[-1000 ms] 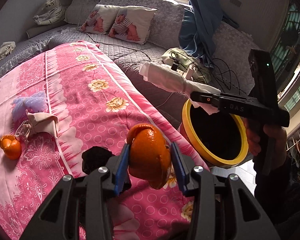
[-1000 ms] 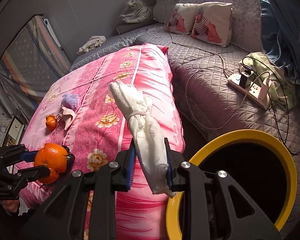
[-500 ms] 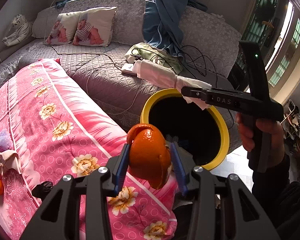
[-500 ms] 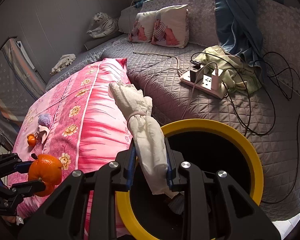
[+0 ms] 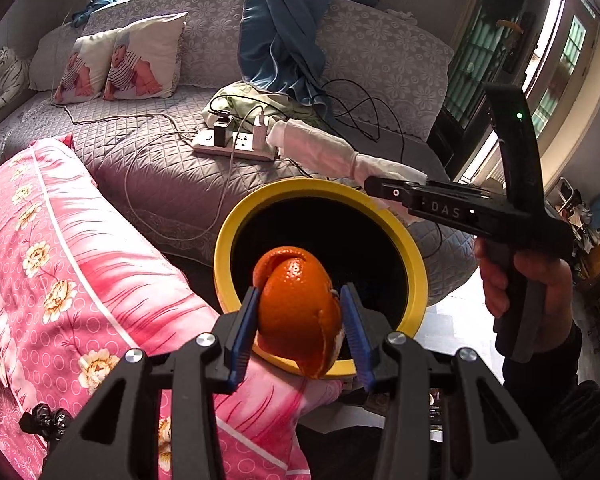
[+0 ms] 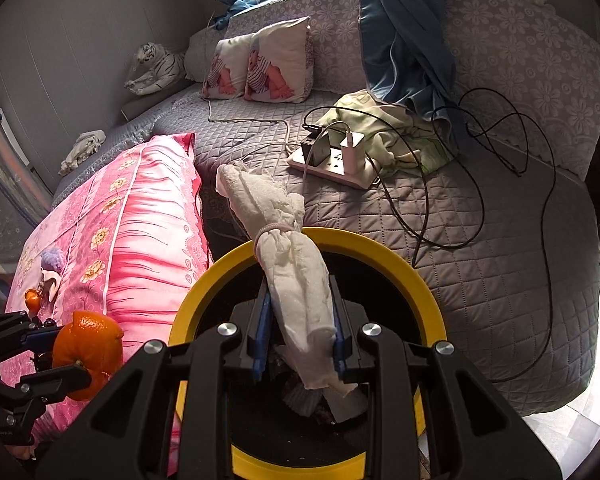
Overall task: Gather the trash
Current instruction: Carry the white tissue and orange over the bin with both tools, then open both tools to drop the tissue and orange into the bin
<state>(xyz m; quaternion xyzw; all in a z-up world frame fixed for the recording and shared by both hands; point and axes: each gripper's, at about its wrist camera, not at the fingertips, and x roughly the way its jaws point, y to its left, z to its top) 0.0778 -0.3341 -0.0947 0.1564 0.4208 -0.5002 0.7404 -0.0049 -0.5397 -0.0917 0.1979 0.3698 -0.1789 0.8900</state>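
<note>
Left wrist view: the left tool [image 5: 300, 320] clamps a hollow piece of orange peel [image 5: 298, 312] between its blue pads, the peel touching both. The peel hangs in front of the round black bin with a yellow rim [image 5: 236, 236], over its near edge. To the right of the bin, a hand [image 5: 520, 280] holds the right tool [image 5: 384, 188], which pinches a white rolled paper bundle tied with a band [image 5: 324, 148] above the bin's far rim. A pink flowered quilt [image 5: 68, 248] lies left of the bin.

Right wrist view: the right tool [image 6: 298, 340] is closed on the lower half of the white bundle [image 6: 296, 280], which stands tilted over the bin's [image 6: 416, 280] opening; crumpled scraps lie inside the bin. Left of the bin, the left tool [image 6: 76, 354] grips the orange peel [image 6: 88, 350] above the quilt's [image 6: 140, 216] edge. A white power strip [image 6: 336, 168] sits on the grey quilted bed [image 6: 500, 264] beyond the bin.
</note>
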